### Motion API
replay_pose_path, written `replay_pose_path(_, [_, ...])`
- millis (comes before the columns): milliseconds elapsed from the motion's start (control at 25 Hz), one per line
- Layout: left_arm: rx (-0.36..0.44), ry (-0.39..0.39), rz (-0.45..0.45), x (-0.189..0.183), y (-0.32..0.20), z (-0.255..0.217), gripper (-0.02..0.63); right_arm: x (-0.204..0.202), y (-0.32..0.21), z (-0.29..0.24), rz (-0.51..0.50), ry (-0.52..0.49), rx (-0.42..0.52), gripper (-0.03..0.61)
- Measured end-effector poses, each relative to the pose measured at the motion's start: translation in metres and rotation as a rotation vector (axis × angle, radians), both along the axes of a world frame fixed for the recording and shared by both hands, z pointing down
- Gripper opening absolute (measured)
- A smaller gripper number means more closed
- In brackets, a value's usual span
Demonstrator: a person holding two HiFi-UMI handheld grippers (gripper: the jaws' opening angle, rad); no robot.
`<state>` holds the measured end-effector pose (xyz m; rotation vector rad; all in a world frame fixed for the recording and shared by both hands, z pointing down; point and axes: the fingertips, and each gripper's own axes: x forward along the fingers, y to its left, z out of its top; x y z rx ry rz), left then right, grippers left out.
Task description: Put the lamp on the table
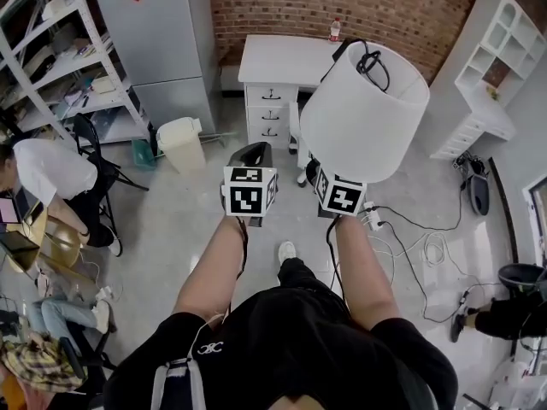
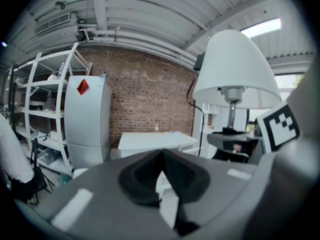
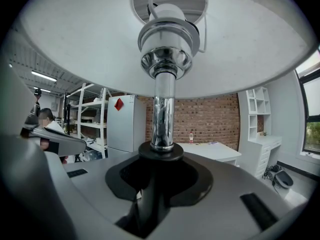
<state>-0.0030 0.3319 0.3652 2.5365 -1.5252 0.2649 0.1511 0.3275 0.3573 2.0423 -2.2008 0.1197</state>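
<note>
The lamp has a white shade (image 1: 363,114) with a black cord looped on top and a chrome stem (image 3: 162,114). My right gripper (image 1: 329,179) is shut on the stem just below the shade and holds the lamp upright in the air; the shade hides its jaws in the head view. In the right gripper view the right gripper (image 3: 155,176) clamps the stem's dark lower part. My left gripper (image 1: 252,154) sits beside it on the left, shut and empty, and the lamp shade (image 2: 235,66) shows to its right. The white table (image 1: 282,58) stands ahead against the brick wall.
A small bottle (image 1: 334,30) stands on the table's back edge. A grey cabinet (image 1: 158,32) and metal shelves (image 1: 60,49) are to the left, with a white bin (image 1: 181,143) on the floor. White shelving (image 1: 496,67) lines the right. Cables (image 1: 410,246) lie on the floor. A person (image 1: 51,173) sits at left.
</note>
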Motion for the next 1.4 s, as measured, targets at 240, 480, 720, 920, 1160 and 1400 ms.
replay_pose_path(240, [0.001,-0.027,-0.021,-0.004,-0.060,0.003,0.000,-0.007,-0.065,0.004,-0.031,-0.007,0.002,0.101])
replay_pose_path(480, [0.009,-0.053,-0.042,0.010,-0.140,-0.007,0.000,0.003,-0.148,-0.003,-0.064,-0.010,0.018,0.101])
replay_pose_path(720, [0.010,-0.071,-0.066,0.030,-0.222,-0.008,0.000,0.021,-0.232,-0.005,-0.089,-0.019,0.027,0.101])
replay_pose_path(920, [0.008,-0.072,-0.098,0.042,-0.276,-0.013,0.000,0.035,-0.294,-0.006,-0.114,-0.016,0.017,0.101])
replay_pose_path(1160, [-0.021,-0.069,-0.143,0.034,-0.322,0.002,0.000,0.029,-0.345,0.005,-0.157,-0.014,0.001,0.101])
replay_pose_path(1400, [-0.035,-0.061,-0.164,0.015,-0.362,0.015,0.000,0.002,-0.388,0.019,-0.198,-0.012,-0.021,0.101])
